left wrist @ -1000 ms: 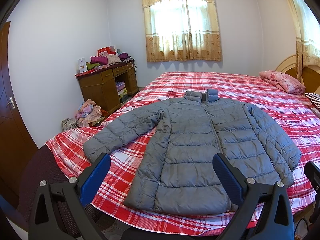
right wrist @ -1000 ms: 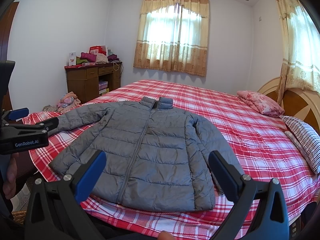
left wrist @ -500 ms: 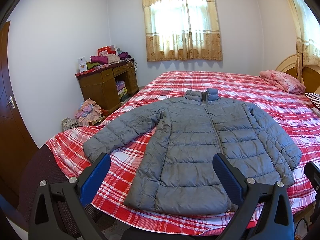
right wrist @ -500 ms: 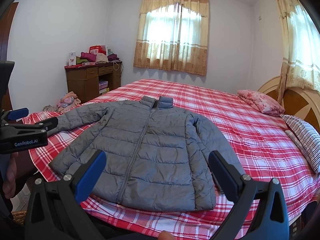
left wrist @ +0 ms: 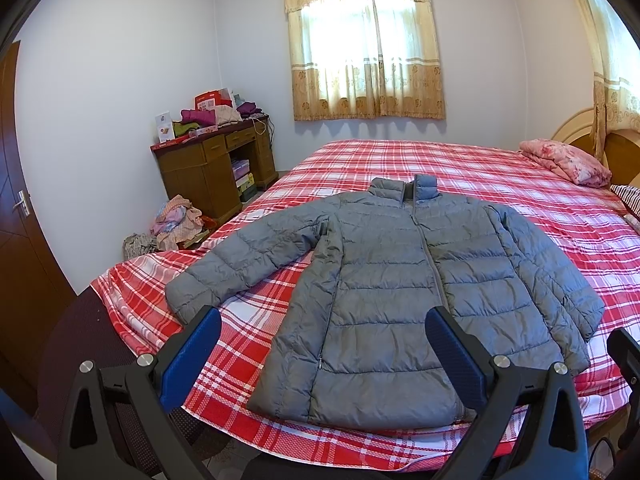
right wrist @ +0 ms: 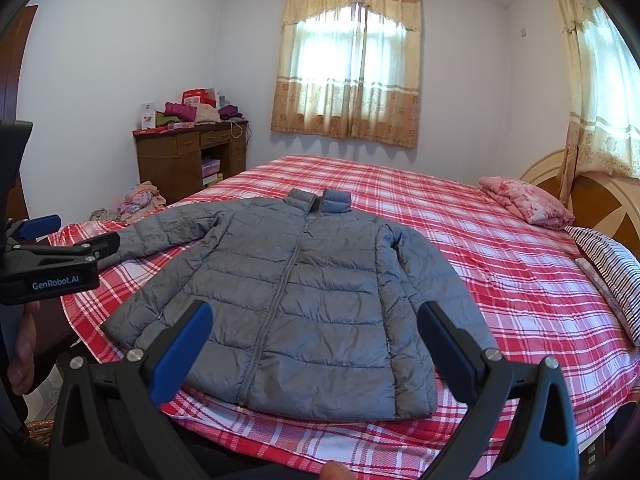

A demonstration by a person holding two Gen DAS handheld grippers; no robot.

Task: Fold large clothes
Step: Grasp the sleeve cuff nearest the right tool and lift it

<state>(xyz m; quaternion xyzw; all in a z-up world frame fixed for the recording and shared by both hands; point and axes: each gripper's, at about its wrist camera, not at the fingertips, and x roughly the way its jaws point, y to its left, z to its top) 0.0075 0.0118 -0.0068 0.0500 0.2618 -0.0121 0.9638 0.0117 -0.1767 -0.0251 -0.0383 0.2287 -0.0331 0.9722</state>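
One grey quilted puffer jacket (left wrist: 384, 280) is lying flat, zipped, collar toward the window, at the near end of the bed's red plaid sheet (left wrist: 520, 184); one sleeve is angling out to the left, the other is lying along the body. I am holding my left gripper (left wrist: 322, 352) spread wide and empty above the hem, touching nothing. My right gripper (right wrist: 314, 344) is hanging likewise, released and empty over the hem. Readable writing: "GenRobot.AI" in white on the left gripper's black body, seen in the right wrist view. Counted: two curtained windows, one wooden desk (right wrist: 188, 156) piled with clothes and boxes, one pink floral pillow (right wrist: 524, 204), one striped pillow (right wrist: 612, 264), one heap of clothes (left wrist: 176, 220) on the floor.
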